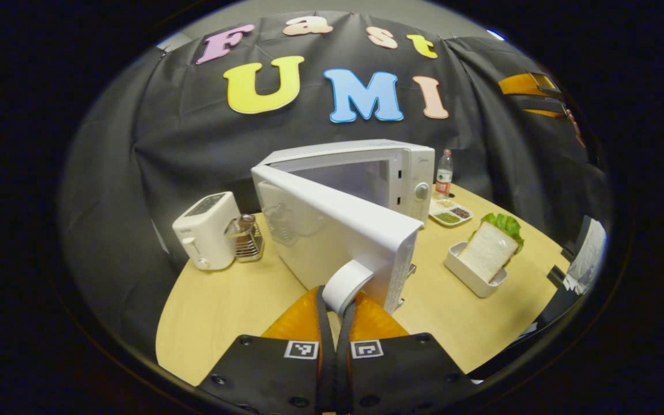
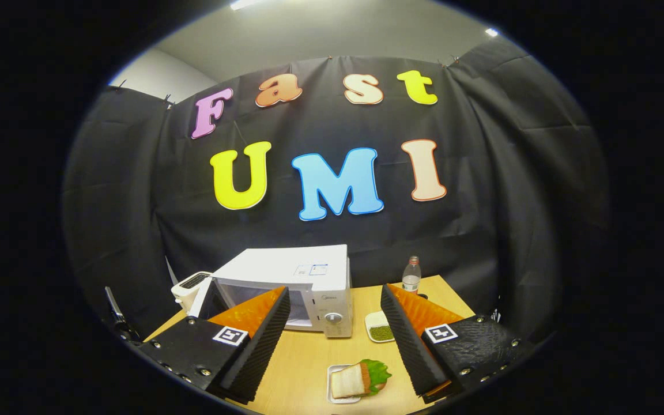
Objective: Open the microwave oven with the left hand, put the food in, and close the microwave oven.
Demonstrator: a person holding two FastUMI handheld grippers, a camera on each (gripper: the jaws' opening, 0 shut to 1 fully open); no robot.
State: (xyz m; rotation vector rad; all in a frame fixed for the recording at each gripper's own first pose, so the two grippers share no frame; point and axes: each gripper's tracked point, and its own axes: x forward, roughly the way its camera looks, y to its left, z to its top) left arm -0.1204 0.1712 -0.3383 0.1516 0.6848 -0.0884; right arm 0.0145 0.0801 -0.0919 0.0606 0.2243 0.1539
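Observation:
The white microwave [image 1: 366, 167] stands at the back of the wooden table [image 1: 222, 311] with its door [image 1: 320, 225] swung well out toward me. My left gripper [image 1: 338, 305] is shut on the door's white handle [image 1: 346, 282]. The food, a sandwich with lettuce [image 1: 489, 249], leans in a white tray [image 1: 466, 275] to the right of the door. In the right gripper view, my right gripper [image 2: 335, 294] hovers open above the table, nothing between its fingers. The sandwich [image 2: 355, 380] lies below it, in front of the microwave [image 2: 291, 276].
A white toaster [image 1: 205, 230] and a wire rack holding a jar [image 1: 245, 236] stand left of the door. A water bottle [image 1: 444, 173] and a divided dish of seasonings [image 1: 450, 213] sit right of the microwave. The table's edge runs close on the right.

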